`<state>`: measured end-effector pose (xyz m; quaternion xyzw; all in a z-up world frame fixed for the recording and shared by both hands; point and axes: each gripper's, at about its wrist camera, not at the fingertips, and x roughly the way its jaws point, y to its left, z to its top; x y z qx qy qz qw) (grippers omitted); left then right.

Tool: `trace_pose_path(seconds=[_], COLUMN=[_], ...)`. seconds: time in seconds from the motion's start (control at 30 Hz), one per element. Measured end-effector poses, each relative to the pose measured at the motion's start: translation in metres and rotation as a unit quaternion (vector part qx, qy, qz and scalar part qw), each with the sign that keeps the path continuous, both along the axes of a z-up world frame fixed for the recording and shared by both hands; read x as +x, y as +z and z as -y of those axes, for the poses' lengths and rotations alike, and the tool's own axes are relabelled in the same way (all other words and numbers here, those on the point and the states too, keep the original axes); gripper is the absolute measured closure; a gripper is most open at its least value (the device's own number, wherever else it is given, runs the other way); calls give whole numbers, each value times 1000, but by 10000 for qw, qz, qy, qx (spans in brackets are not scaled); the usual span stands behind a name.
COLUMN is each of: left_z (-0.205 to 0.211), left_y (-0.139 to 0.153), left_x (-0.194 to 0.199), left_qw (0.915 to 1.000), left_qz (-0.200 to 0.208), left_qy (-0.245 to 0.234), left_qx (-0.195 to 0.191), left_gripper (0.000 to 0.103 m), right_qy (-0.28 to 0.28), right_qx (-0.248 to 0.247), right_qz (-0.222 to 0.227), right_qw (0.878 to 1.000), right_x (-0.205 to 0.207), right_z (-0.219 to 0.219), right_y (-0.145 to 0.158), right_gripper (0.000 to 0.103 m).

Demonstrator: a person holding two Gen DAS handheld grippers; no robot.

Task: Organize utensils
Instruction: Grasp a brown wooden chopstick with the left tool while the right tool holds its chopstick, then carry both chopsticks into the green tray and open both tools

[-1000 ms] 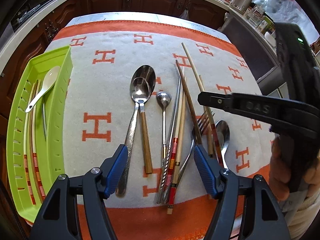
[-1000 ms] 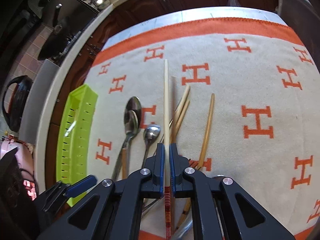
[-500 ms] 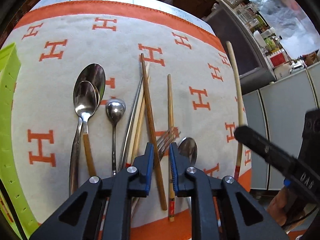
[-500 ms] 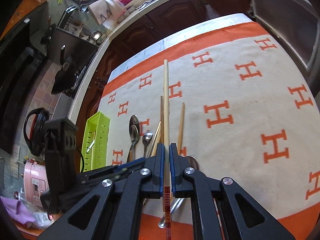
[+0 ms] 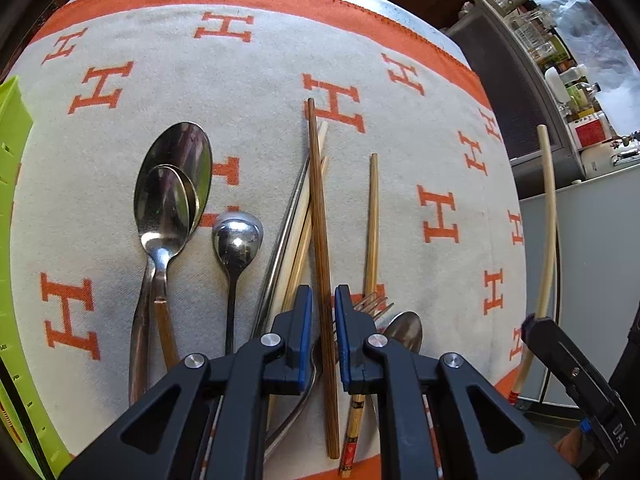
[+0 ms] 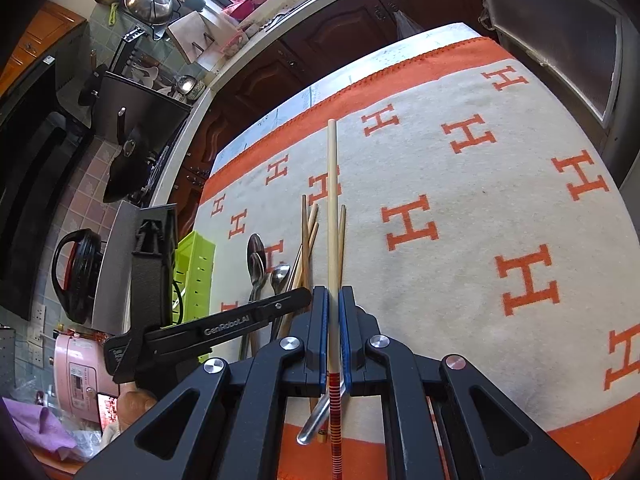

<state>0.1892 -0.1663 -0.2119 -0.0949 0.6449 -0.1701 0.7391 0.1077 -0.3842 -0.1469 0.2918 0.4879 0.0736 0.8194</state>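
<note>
While right hand-held gripper clamps pale chopstick, left hand-held gripper straddling dark chopstick

Orange-H cream cloth, lime-green tray

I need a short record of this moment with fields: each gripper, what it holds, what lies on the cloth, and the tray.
left gripper: jaws close around the dark wooden chopstick, which lies on the cloth; a small gap shows on each side
right gripper: shut on the pale chopstick, held above the cloth
cloth: cream with orange H pattern
on cloth: two stacked spoons, small round spoon, more chopsticks, fork
green tray: at the left edge of the cloth
</note>
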Motion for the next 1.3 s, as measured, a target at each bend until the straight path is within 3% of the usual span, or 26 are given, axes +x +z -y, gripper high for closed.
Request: trace_pose_path(seconds=[0.23,0.37,0.57,0.73,0.87,1.03,1.3], left_z=[18,16,-10,-63,-119,-192,-253], left_y=[1,6,49,97,122,132,117], left_x=[-2,-8,-24,-48,-65,-71,-61], left_qw=[9978,9967,9930,9843,9675,9552,9640], left_qz=[476,644,1114,1663,2163,2253,2116], left_qy=[-101,-82,-79,142,543,1122,972], left_qx=[457,495,396,571,1193,1557,1281], left_gripper=[97,99,99,99,99,99,99], right_qy=[-75,-73,21,231,543,985,1500], right_qx=[2,30,57,134,155,90,-177], right_qz=[-33,-29,37,113,113,163,139], right_qw=[10000,10000,10000,9996,9983,9950,9884], right_x=[-6,-8,-12,-10,-3,7,28], right_z=[4,3,-5,-24,-54,-108,-209], right_y=[-3,-2,6,16,25,34,48], right_gripper=[98,98,98,98,98,98,98])
